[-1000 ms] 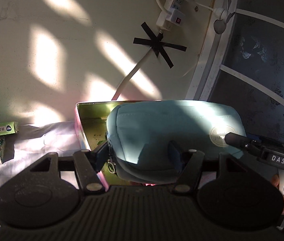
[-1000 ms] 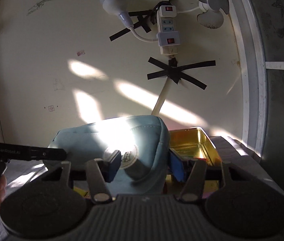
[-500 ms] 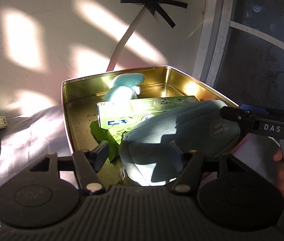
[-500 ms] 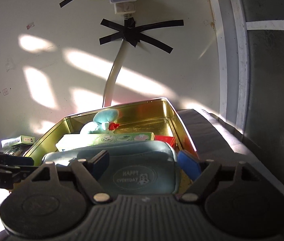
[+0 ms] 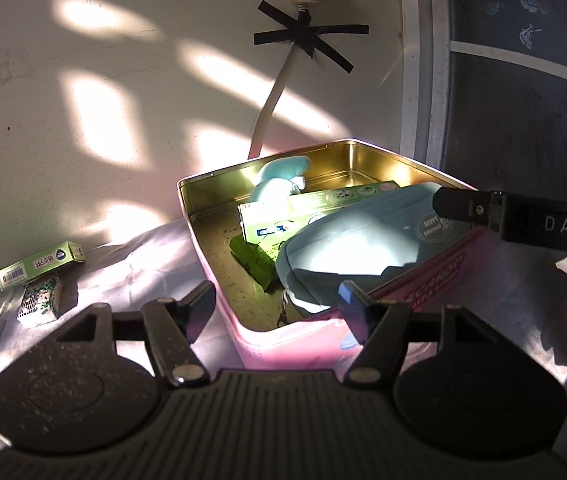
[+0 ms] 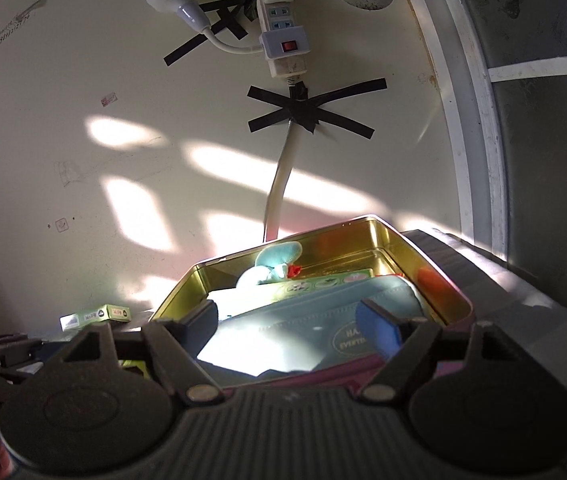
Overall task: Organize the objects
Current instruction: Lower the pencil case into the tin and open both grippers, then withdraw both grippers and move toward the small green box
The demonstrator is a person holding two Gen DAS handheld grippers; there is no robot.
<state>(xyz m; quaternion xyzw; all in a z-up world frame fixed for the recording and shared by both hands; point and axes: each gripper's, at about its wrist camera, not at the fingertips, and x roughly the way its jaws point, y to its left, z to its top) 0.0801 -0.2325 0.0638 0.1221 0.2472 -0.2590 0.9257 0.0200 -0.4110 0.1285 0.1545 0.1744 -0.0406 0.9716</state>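
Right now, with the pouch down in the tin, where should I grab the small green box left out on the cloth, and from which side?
Take the small green box across its two long faces, near the middle, coming from above. It lies flat on the white cloth, with one end resting on the patterned box, so keep clear of that end. The left gripper is nearer; its jaws are opening, with nothing between them.

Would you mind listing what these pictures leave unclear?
- Pouch badge text: right wrist view, cut by a blue fingertip.
- Tin floor under pouch: hidden, both views.
- Small box print: left wrist view, too small.
- Red item: right wrist view, blurred.
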